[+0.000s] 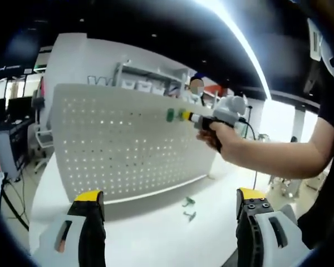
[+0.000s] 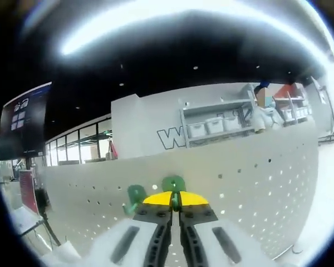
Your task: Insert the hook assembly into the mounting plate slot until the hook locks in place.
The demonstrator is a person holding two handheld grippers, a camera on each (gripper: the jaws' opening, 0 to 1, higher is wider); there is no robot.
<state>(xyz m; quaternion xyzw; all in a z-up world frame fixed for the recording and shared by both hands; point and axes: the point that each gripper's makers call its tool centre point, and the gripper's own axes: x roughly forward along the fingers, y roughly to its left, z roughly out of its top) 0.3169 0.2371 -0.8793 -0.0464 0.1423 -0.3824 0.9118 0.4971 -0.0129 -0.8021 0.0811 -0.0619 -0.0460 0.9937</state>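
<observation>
1. the right hand-held gripper [image 2: 176, 208] is pinching a small green plastic hook [image 2: 173, 184] between nearly closed jaws, pressing it against the white perforated mounting plate [image 1: 122, 139] near its top edge.
2. a second green hook [image 2: 136, 194] is sitting on the plate just beside it.
3. the left hand-held gripper [image 1: 170, 208] is hanging wide and empty over the white worktop [image 1: 156, 233], where two spare green hooks [image 1: 189, 208] are lying.
4. insertion seems under way; the next move likely calls for pushing straight in until it locks.
</observation>
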